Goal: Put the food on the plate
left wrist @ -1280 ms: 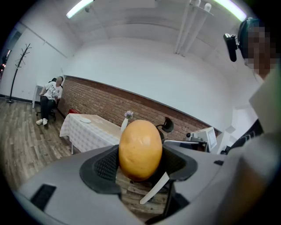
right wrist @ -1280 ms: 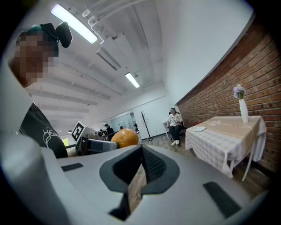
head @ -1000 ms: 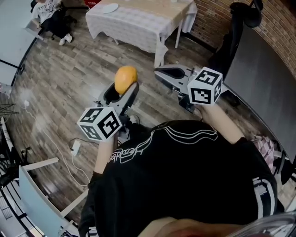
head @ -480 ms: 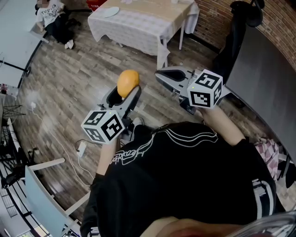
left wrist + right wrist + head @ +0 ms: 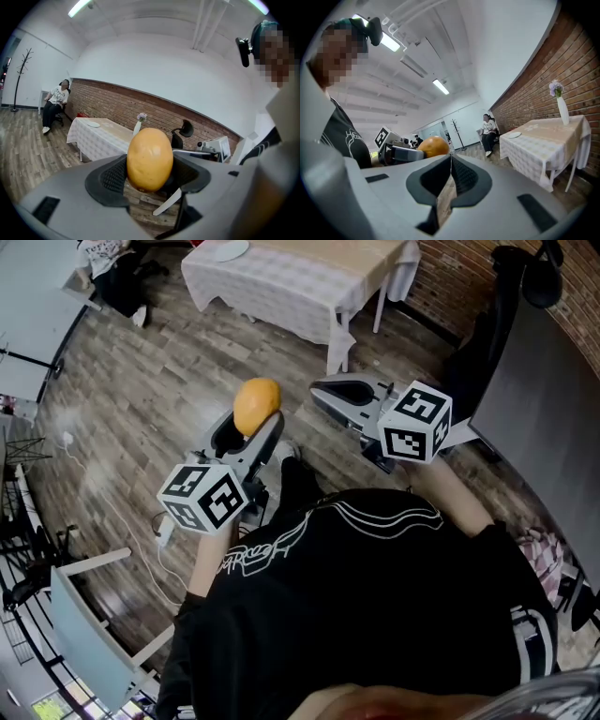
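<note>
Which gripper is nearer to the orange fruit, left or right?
Left. The left gripper is shut on the orange fruit, held between its jaws. The right gripper, jaws together and empty, sits to the fruit's right, apart from it.

Orange-yellow oval food (image 5: 150, 159), smooth-skinned, possibly citrus or mango. Standing upright, being pinched on both sides between jaws of left gripper (image 5: 248, 427), hanging in air over wood floor (image 5: 141, 381). Small white round plate (image 5: 225, 251) lying flat near corner of white-clothed table (image 5: 281, 296), well apart from food.
</note>
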The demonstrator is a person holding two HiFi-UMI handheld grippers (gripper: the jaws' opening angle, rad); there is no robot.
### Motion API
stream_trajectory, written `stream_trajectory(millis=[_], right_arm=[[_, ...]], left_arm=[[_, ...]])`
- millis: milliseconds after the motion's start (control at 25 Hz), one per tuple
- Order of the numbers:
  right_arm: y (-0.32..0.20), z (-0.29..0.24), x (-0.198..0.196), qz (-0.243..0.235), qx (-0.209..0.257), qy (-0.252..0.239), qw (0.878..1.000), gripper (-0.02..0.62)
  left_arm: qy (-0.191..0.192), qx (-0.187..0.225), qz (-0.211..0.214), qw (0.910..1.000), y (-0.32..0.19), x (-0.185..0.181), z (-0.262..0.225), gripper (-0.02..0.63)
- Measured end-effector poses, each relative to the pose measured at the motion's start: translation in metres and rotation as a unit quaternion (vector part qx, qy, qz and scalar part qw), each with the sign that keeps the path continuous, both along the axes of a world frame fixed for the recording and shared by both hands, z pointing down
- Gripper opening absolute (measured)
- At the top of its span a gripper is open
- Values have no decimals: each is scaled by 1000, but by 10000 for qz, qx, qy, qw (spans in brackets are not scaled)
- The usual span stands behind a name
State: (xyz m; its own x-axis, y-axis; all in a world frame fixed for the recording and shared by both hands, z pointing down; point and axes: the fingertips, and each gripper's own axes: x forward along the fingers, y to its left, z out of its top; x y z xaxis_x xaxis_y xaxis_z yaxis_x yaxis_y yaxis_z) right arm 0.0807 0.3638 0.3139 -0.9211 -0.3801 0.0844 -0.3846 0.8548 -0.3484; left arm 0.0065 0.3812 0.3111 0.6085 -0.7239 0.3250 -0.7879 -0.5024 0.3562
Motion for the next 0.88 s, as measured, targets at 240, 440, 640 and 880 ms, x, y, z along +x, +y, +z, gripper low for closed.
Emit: stream_trajectory(millis=[240,440,640,880], right_arm=[[-55,21,-21,71,-255,63,9996,-3],[-127,35,-48,235,-522,138,9983,-3],[-233,53,-86,292,-859,144,9958,-3],[-334,59,-129,524,-1130,24,9922,-3]], left_arm=[[69,-187,-17,9998,-56,-24,18,291],[154,-382,20,9991,-126,-56,34,291],[243,-696,-79,9972,-230,-107,52,291],[215,-692,-5,9974,-339,-164,52,291]])
